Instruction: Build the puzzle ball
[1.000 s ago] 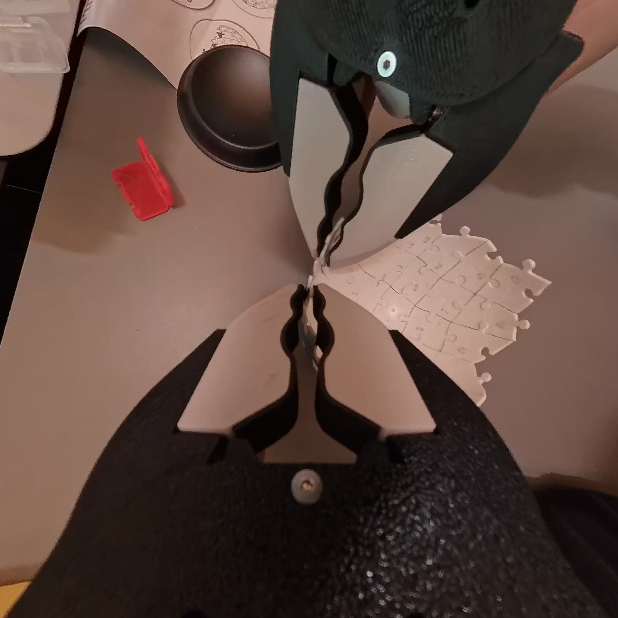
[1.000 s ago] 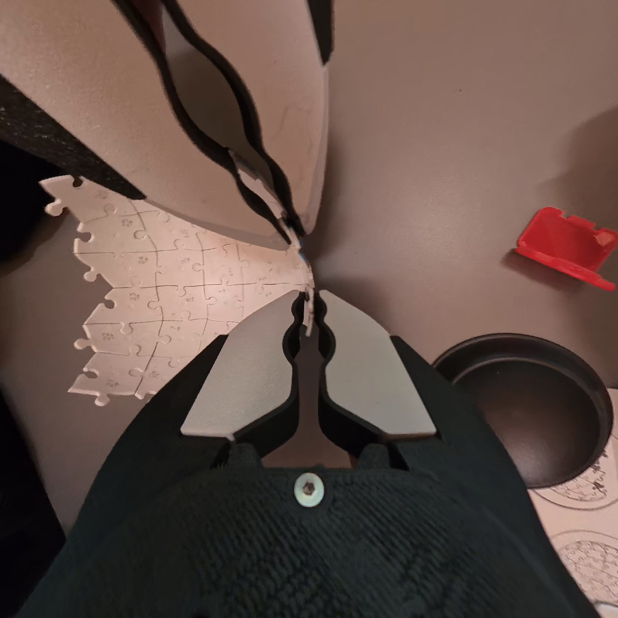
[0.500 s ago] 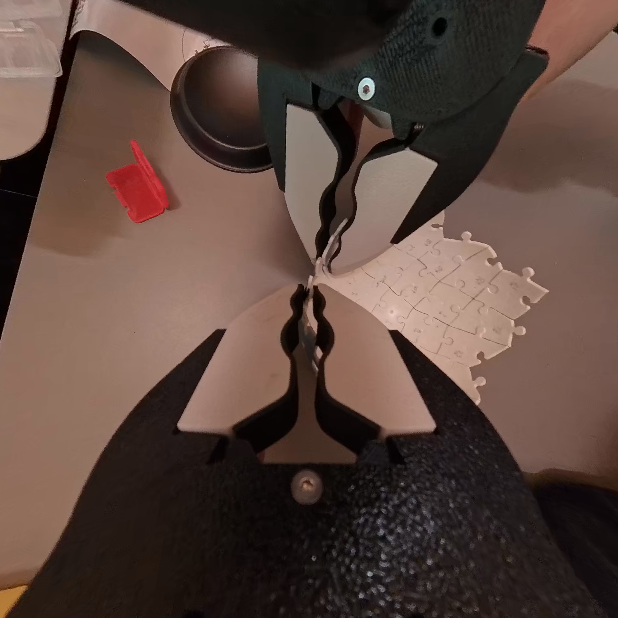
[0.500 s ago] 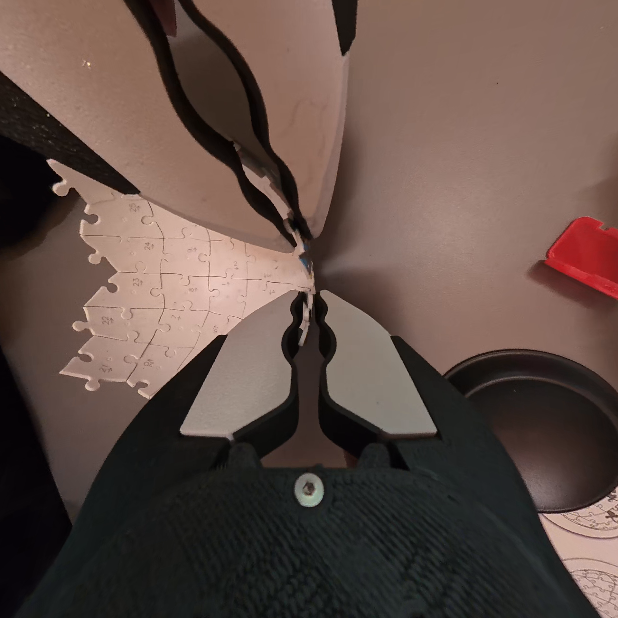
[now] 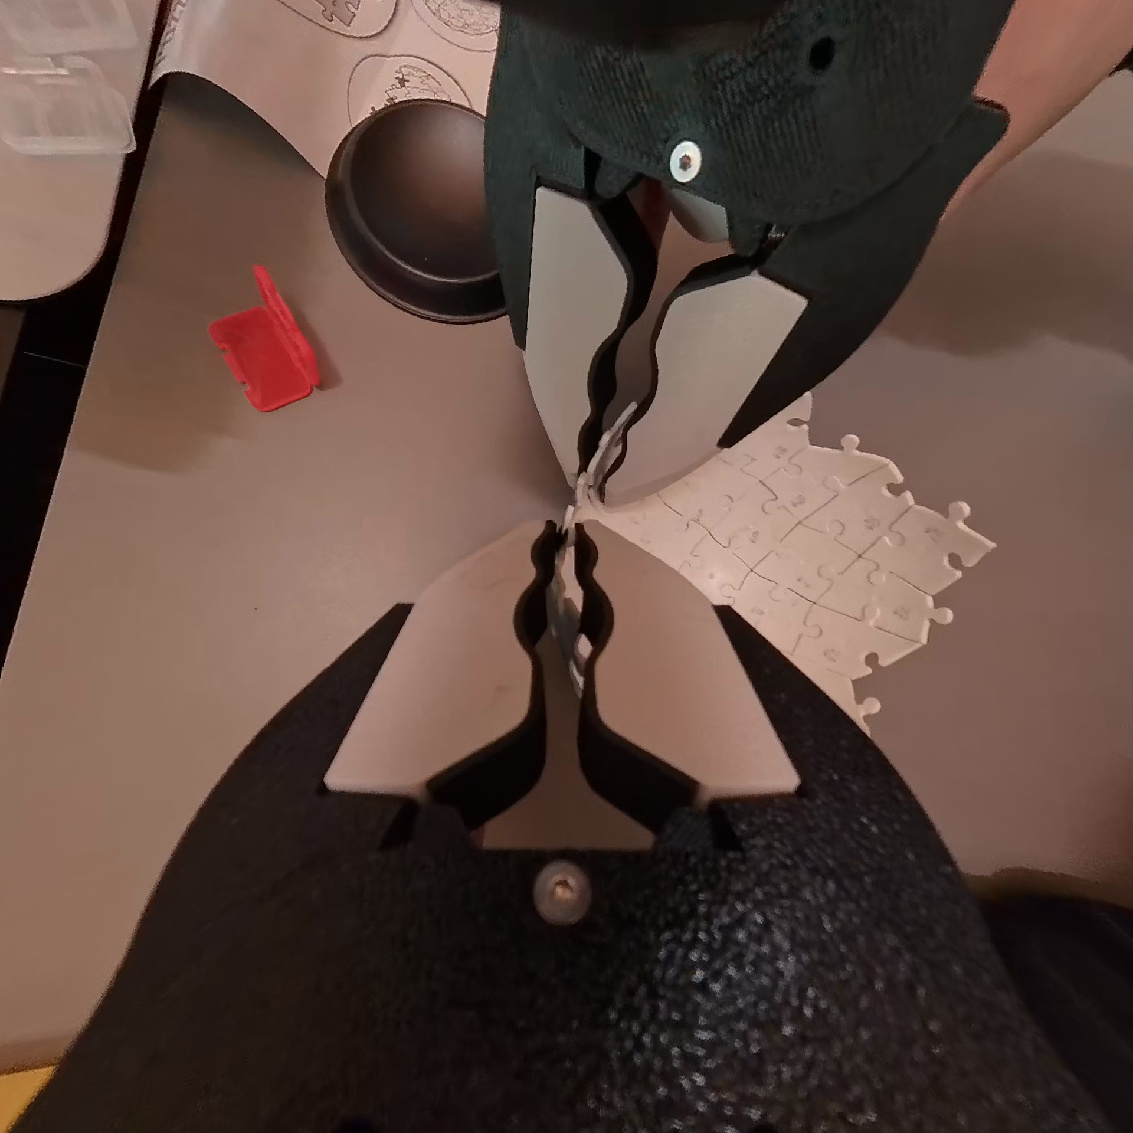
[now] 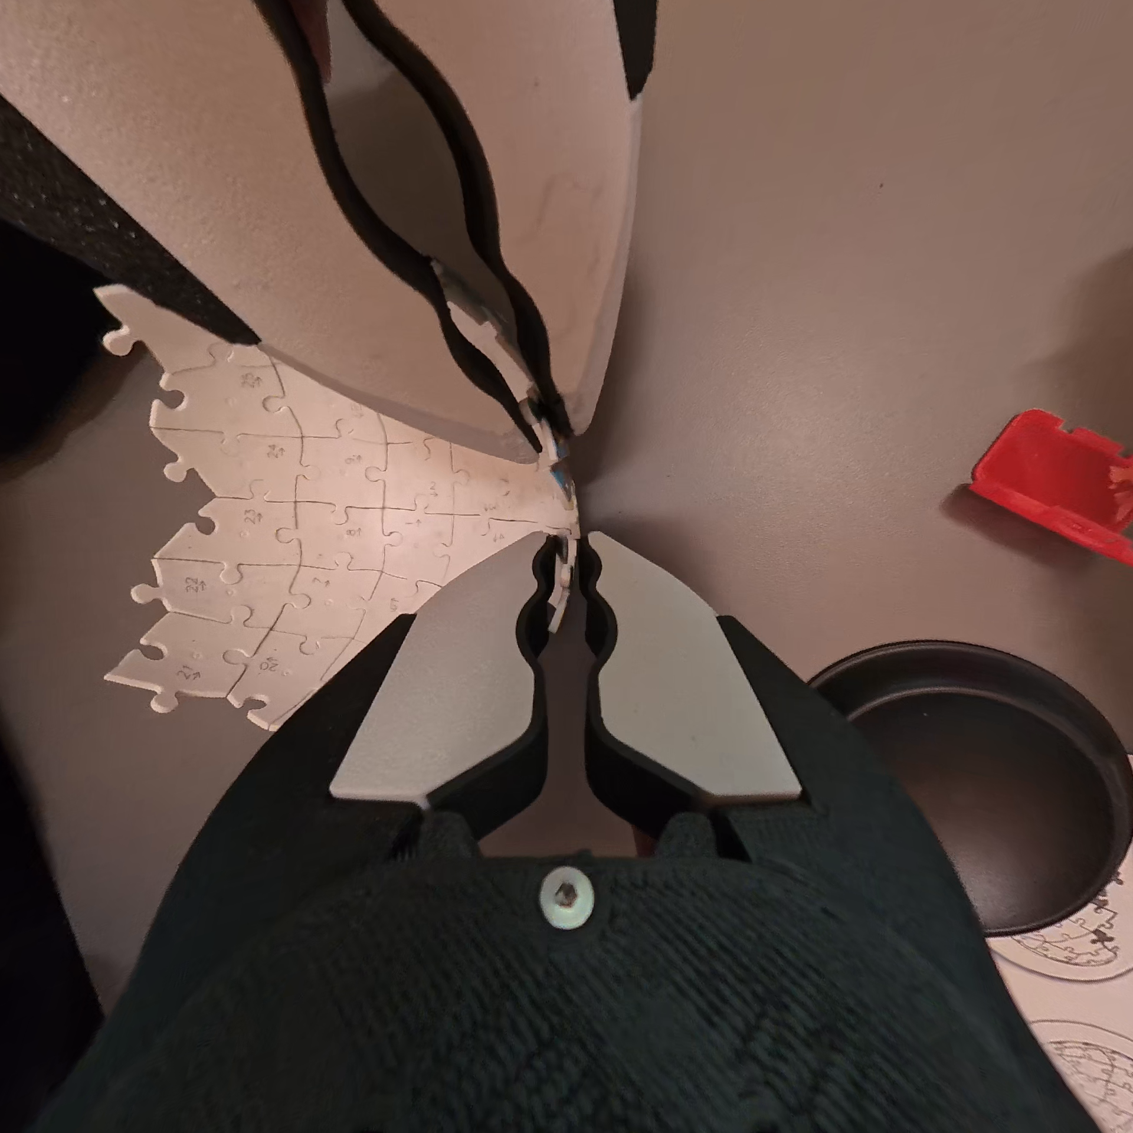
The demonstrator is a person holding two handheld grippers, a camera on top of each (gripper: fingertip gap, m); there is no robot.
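Item: puzzle sheet (image 5: 815,552), a pale, partly assembled fan of interlocking curved pieces, printed side down, being held edge-on above the table (image 5: 184,613) between two grippers that are facing each other tip to tip. The left gripper (image 5: 567,539) is clamping its fingers on the near end of the sheet's edge; the right gripper (image 6: 567,545) is pinching a piece at the adjoining end, so both pairs of fingers are pressing together on thin plastic. Handling, as judged: light, thin, slightly flexible, smooth enough to be slipping under a loose pinch; the tab joints are looking like the weak point, so it is best taken close to the seam being joined rather than at the free scalloped rim. Containers: a dark round dish (image 5: 417,214) is sitting beyond the grippers, nothing showing inside; a small red hinged case (image 5: 263,355) is lying open beside it, contents not being discernible; a clear plastic tray (image 5: 61,110) is resting at the far corner.
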